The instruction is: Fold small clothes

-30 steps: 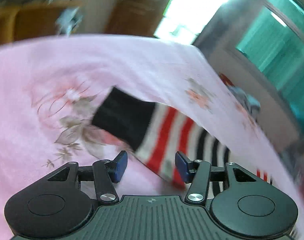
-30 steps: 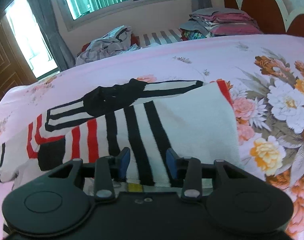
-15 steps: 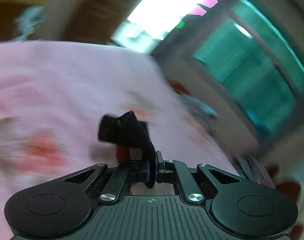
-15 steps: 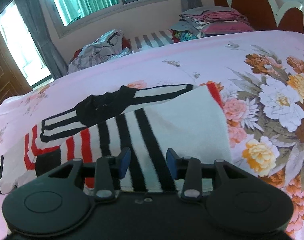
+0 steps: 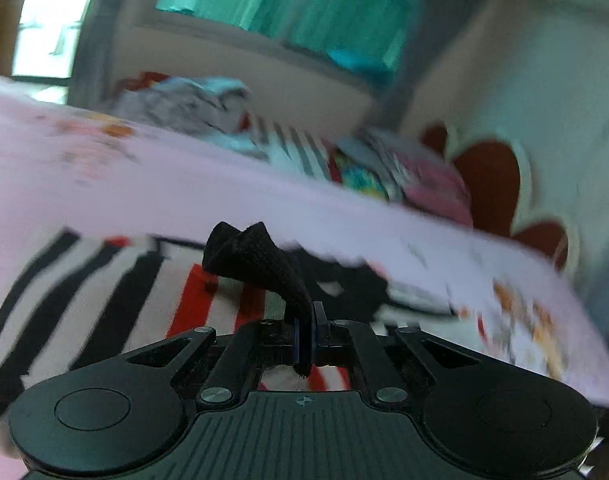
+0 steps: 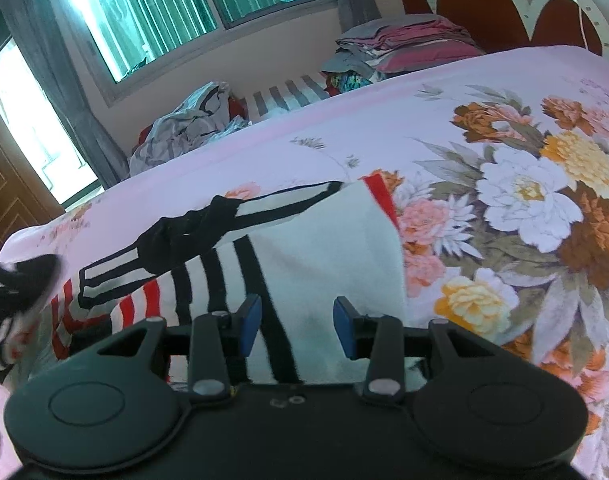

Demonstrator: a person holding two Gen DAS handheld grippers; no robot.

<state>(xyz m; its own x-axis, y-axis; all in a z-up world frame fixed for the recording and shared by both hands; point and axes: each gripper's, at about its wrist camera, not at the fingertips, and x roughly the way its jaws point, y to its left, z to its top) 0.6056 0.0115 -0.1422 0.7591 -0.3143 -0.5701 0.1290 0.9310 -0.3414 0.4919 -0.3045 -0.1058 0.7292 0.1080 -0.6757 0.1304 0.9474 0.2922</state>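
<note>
A pink floral bed (image 6: 444, 128) carries the striped shirt (image 6: 324, 256), spread toward 10 o'clock. The left claw (image 5: 304, 336) is pinched tight on the shirt's black cuff (image 5: 260, 264), lifted above the stripes. The right claw (image 6: 296, 326) hangs half open, empty, over the shirt's white part.

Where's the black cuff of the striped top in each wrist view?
Left wrist: black cuff bottom centre, pinched in the shut left claw, lifted over the striped top.
Right wrist: blurred dark cuff at far left edge, beside the top.
Shared landmark: crumpled clothes pile under the window.
</note>
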